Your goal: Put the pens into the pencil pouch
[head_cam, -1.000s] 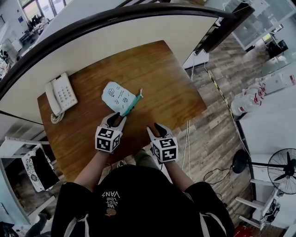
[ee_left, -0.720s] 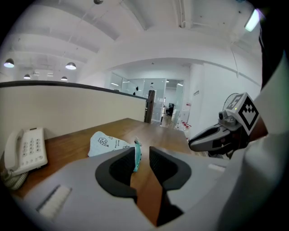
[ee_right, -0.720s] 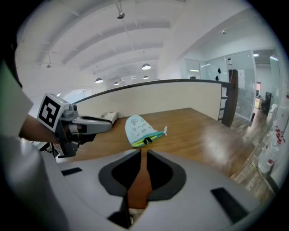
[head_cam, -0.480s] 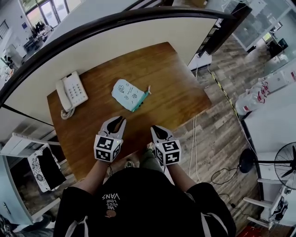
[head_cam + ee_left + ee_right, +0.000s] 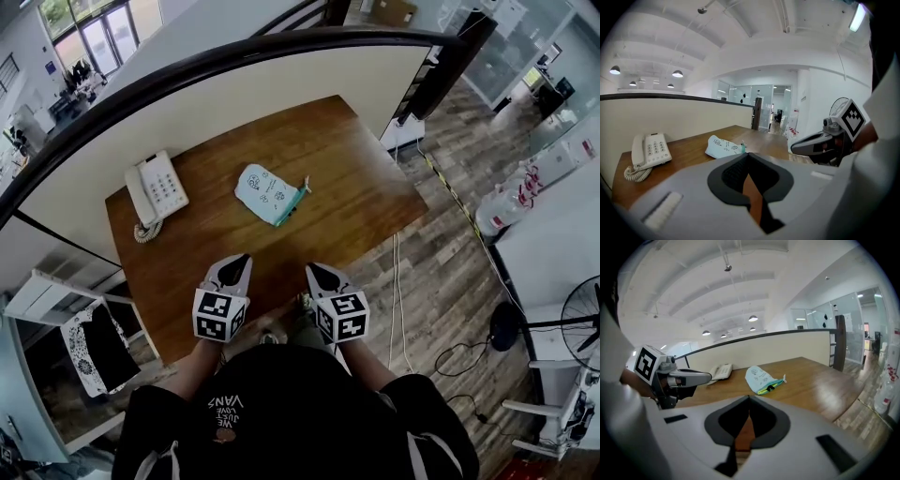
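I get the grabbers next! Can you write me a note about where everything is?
Left gripper: jaws just closed, nothing between them.
Right gripper: same, shut and empty.
Both hover at the table's near edge, clear of the pencil pouch, which lies mid-table.
Done: no loose pens visible; something dark shows at the pouch's mouth, likely pens inside.
Left: probably just check the pouch is shut.

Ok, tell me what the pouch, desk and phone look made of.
Pouch: soft fabric, probably; matte pale blue with print, it lies creased and slumped.
Desk: wood or wood veneer, brown grain with a slight sheen.
Phone: hard plastic, smooth off-white shell.
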`<action>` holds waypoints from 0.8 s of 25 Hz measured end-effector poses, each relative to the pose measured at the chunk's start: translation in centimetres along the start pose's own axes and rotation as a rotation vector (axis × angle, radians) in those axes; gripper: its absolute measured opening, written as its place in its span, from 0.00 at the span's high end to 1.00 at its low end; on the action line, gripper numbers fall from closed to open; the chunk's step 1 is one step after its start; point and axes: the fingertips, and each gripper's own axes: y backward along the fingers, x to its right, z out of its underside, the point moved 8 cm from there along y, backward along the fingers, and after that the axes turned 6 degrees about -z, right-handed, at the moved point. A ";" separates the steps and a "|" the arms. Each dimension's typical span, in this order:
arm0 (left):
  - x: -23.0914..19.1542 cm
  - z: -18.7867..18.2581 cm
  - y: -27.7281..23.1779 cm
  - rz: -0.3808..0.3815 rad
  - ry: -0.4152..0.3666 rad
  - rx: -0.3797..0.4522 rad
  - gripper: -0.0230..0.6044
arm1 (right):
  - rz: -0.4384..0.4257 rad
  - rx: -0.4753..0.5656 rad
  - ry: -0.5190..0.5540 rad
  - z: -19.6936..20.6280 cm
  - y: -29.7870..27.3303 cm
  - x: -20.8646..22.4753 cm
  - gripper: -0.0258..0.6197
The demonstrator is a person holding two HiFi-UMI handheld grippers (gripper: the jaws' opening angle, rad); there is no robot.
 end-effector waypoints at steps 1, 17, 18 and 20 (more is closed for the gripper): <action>0.1 0.2 0.3 0.007 -0.002 -0.001 0.94 | -0.001 0.001 -0.001 0.1 0.1 -0.3 0.94; 1.0 2.9 4.1 0.011 0.040 -0.021 0.94 | -0.002 -0.013 -0.015 2.1 1.4 -3.2 0.94; 1.0 3.0 4.2 0.008 0.039 -0.021 0.94 | -0.002 -0.013 -0.014 2.1 1.5 -3.3 0.94; 1.0 3.2 4.4 0.001 0.034 -0.022 0.95 | -0.005 -0.014 -0.008 2.2 1.5 -3.4 0.94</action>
